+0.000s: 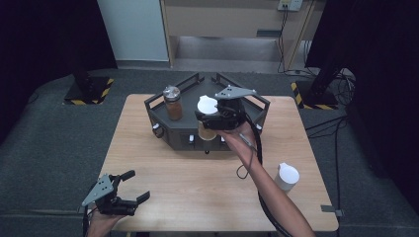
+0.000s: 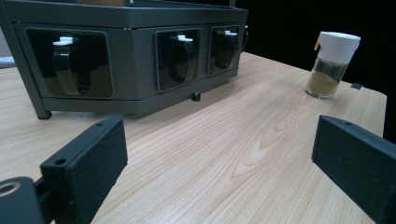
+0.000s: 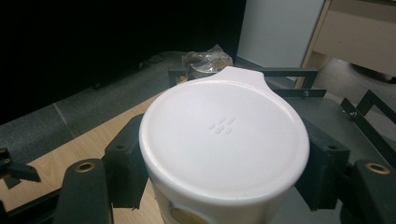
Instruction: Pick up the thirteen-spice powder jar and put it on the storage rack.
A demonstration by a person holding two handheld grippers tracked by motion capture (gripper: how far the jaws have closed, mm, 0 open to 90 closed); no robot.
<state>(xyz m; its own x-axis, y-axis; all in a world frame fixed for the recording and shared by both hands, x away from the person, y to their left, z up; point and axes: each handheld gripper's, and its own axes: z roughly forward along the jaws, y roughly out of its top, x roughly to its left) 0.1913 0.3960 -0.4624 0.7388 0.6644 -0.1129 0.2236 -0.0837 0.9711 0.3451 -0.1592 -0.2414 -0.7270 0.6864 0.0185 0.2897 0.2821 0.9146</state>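
My right gripper [image 1: 211, 118] is shut on a white-lidded spice jar [image 1: 207, 118], held upright in the air over the front of the dark rack [image 1: 257, 111]. In the right gripper view the jar's white lid [image 3: 224, 140] sits between the two black pads, which press on its sides. A jar of brown spice with a silvery cap [image 1: 173, 102] stands on the rack's left side. Another white-lidded jar [image 1: 286, 177] stands on the table at the right; it also shows in the left gripper view [image 2: 332, 63]. My left gripper [image 1: 132, 185] rests open near the table's front left corner, nothing between its jaws.
The rack [image 2: 135, 56] has a row of front recesses with black hooks. The wooden table [image 1: 197, 192] has bare room in front of the rack. A cable trails down from my right gripper along the forearm. Black stands sit on the floor behind the table.
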